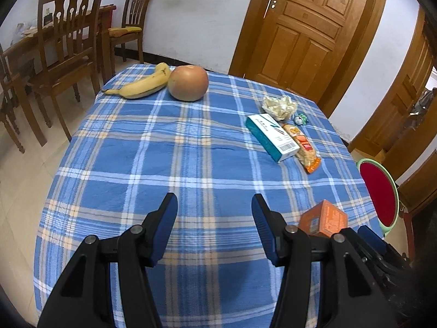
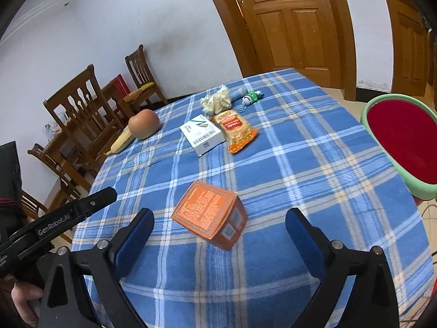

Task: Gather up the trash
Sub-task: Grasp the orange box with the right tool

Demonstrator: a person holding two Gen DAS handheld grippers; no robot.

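Note:
An orange carton [image 2: 210, 213] lies on the blue plaid tablecloth [image 2: 300, 164], in the gap between the wide-apart fingers of my right gripper [image 2: 220, 214], and neither pad touches it. Farther back lie a white and teal box [image 2: 203, 134], an orange snack wrapper [image 2: 236, 131] and a crumpled paper wad [image 2: 217, 99]. My left gripper [image 1: 214, 202] hovers open over bare cloth with nothing between its fingers. To its right sits the orange carton [image 1: 323, 218]. A round bin [image 2: 401, 142] with a red inside and a green rim stands off the table's right edge.
A banana [image 1: 142, 83] and a round fruit [image 1: 188, 83] rest at the table's far left. A small green and white toy [image 1: 300, 119] lies behind the paper wad. Wooden chairs [image 1: 68, 41] stand left of the table, wooden doors [image 1: 306, 27] behind it.

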